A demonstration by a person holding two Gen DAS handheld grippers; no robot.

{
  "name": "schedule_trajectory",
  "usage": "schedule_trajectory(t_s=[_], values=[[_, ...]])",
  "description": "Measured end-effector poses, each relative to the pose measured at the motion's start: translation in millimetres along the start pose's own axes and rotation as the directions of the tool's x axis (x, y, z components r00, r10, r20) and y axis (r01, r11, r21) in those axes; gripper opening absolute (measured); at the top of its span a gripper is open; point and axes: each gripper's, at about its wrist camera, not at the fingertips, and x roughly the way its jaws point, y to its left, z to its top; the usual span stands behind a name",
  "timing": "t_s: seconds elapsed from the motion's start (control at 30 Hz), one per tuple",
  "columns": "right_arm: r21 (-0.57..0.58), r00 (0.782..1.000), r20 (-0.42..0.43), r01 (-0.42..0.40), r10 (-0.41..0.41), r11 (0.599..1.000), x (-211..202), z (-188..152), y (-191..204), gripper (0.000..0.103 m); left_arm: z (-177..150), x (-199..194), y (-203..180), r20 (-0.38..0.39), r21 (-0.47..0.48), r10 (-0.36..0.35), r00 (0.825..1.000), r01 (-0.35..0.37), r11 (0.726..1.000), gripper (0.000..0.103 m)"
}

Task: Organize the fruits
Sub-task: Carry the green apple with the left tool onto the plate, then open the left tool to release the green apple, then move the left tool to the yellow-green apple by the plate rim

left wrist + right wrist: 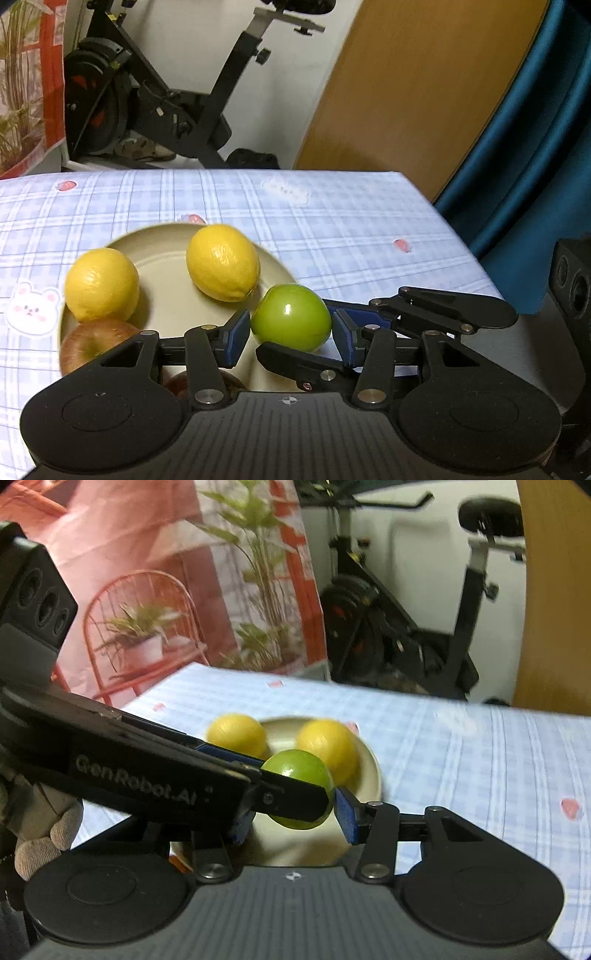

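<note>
Pinching one green fruit (291, 316) between them, both grippers meet over the near edge of the beige plate (166, 243): the left gripper (290, 334) has its blue pads against the fruit's sides, and the right gripper (291, 818) closes on it crosswise, one finger slipped beneath. On the plate, two lemons sit at about ten (101, 284) and twelve o'clock (221, 263), with a red apple (92, 343) near eight o'clock and the green fruit at roughly four. Risk, as I judge it, lies in the shared grip (smooth, glossy skin): if one hand pulls or lets go unevenly, the fruit could squirt out, knock the nearest lemon, or roll across the checked tablecloth (369, 229).
</note>
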Motion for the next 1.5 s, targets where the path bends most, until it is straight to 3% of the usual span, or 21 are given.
schedule_trajectory(t_s=[0.2, 0.47, 0.63, 0.8, 0.87, 0.93, 1.0, 1.23, 1.5], values=[[0.028, 1.000, -0.026, 0.015, -0.014, 0.999, 12, -3, -9, 0.049, 2, 9, 6, -0.010, -0.002, 0.010, 1.000, -0.010, 1.000, 0.051], [0.042, 0.994, -0.021, 0.106, -0.105, 0.993, 19, -3, 2, 0.049, 2, -3, -1, 0.014, 0.029, 0.043, 0.999, -0.043, 0.999, 0.053], [0.080, 0.986, 0.029, 0.162, -0.165, 0.984, 0, -5, 3, 0.058, 1, -32, 0, 0.076, 0.024, 0.044, 0.996, -0.046, 0.999, 0.055], [0.140, 0.984, 0.134, 0.095, -0.114, 0.986, -35, -17, 3, 0.058, -8, -62, -9, 0.150, 0.051, 0.050, 0.987, -0.058, 0.997, 0.055], [0.146, 0.977, 0.195, 0.053, -0.081, 0.988, -49, -27, 7, 0.059, -15, -73, -10, 0.165, 0.022, 0.065, 0.984, -0.069, 0.997, 0.055], [0.148, 0.964, 0.255, 0.038, -0.076, 0.988, -61, -40, 13, 0.067, -24, -81, -10, 0.176, -0.022, 0.061, 0.982, -0.058, 0.998, 0.055], [0.160, 0.959, 0.275, 0.021, -0.065, 0.987, -66, -49, 19, 0.068, -34, -88, -10, 0.188, -0.051, 0.054, 0.981, -0.045, 0.998, 0.055], [0.089, 0.981, 0.188, 0.028, -0.045, 0.996, -52, -64, 40, 0.067, -60, -93, -15, 0.177, -0.042, 0.047, 0.983, -0.040, 0.998, 0.054], [0.045, 0.993, 0.112, 0.027, -0.032, 0.999, -36, -72, 45, 0.056, -73, -86, -14, 0.144, -0.033, 0.045, 0.989, -0.041, 0.999, 0.052]])
